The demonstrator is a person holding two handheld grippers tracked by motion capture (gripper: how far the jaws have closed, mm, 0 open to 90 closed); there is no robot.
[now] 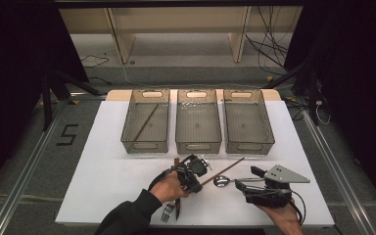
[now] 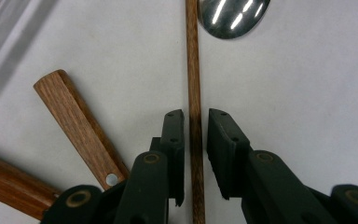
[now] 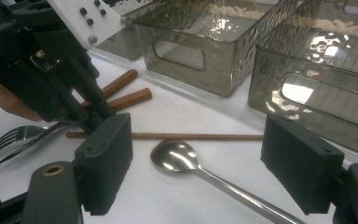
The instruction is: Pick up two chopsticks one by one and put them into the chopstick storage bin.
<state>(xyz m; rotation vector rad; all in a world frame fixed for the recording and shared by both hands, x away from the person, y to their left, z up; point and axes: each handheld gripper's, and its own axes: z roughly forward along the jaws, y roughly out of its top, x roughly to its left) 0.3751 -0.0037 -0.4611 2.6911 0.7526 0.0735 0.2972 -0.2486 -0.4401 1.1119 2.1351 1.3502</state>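
White table [image 1: 103, 186]: chopstick [image 1: 227, 169] flat, long axis slanting from left gripper [image 1: 194, 177] toward right-hand bin [image 1: 248, 122]; jaws straddling it, small gaps showing; right gripper [image 1: 247, 185] wide apart.

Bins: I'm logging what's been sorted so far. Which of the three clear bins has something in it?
The left bin: a thin wooden chopstick lies slantwise on its floor. The middle bin and right bin look empty.
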